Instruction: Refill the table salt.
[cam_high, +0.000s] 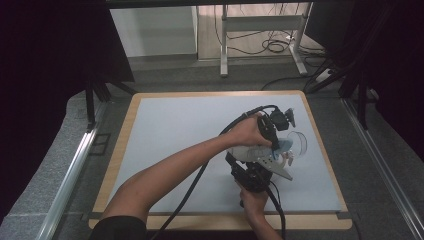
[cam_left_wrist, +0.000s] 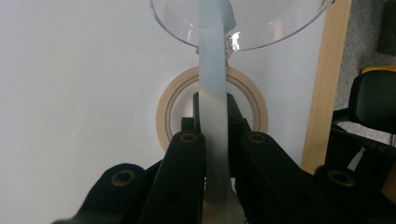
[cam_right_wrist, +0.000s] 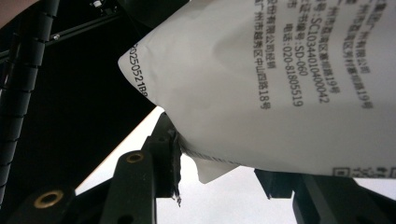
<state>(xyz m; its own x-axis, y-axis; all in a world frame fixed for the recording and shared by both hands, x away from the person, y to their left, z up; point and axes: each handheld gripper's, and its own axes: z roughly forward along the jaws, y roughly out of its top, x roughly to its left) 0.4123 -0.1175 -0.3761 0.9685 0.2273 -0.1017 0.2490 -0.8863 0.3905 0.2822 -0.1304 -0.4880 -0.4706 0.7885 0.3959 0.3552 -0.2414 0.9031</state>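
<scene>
White printed pouch (cam_high: 250, 152) is held off the worktop (cam_high: 175, 130), right of centre, between the two grippers.

Nearest: right gripper (cam_high: 255, 176) is brought up under the pouch's near end. In the right gripper view the pouch (cam_right_wrist: 280, 84) sits across the right gripper (cam_right_wrist: 219, 161), with its crimped seam against one of the fingers (cam_right_wrist: 163, 154). The other finger is partly hidden behind the pouch, so a firm clamp cannot be told. Likely purpose: the heavy end is supported so the pouch can be tipped.

Next: left gripper (cam_high: 270, 131) is reached across from the left and set on the pouch's far, blue-tinted end. In the left gripper view the pouch (cam_left_wrist: 212, 93) is seen edge-on as a pale blue and white band, and the left gripper (cam_left_wrist: 215, 135) fingers (cam_left_wrist: 187, 154) are pressed together on it. The mouth end is judged to be steered from here.

Below it: a tape roll (cam_left_wrist: 163, 112) lies flat on the worktop, directly under the pinched band.

Farther: a clear bowl (cam_left_wrist: 261, 28) is placed just beyond the roll, and the blue end reaches over its rim. The pouch is probably aimed there for emptying.

Clearance: the bowl (cam_high: 300, 142) sits near the worktop's right wooden edge (cam_left_wrist: 327, 93), so room is tight on that side. Open room is left on the worktop's left half.
</scene>
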